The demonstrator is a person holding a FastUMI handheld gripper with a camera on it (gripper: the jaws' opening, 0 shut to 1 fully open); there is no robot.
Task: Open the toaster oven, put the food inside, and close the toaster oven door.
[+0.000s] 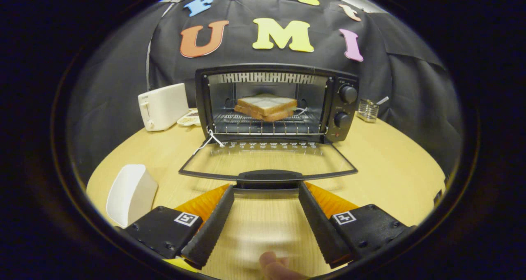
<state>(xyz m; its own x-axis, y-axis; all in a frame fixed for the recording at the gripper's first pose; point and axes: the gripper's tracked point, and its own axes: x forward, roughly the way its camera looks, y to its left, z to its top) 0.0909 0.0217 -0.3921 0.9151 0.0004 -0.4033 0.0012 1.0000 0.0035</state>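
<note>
On the round wooden table [382, 165], I am levelling my gripper [266, 188], fingers spread, released, tips at the black toaster oven's [345, 107] lowered glass door handle [269, 176]; toast sandwich [266, 106] is sitting inside.

Your gripper [266, 188] spread wide, fingertips at black handle [269, 176] of lowered glass door; stacked toast slices [266, 106] sit on wire rack inside black toaster oven [277, 103]

Round light-wood table [386, 169]; black cloth wall [411, 91] behind, draped in folds. At ten o'clock: white pop-up toaster [163, 106], small dish [188, 119] beside. At two o'clock: wire holder [367, 110], possibly for utensils. At eight o'clock: white plate [130, 193].
</note>
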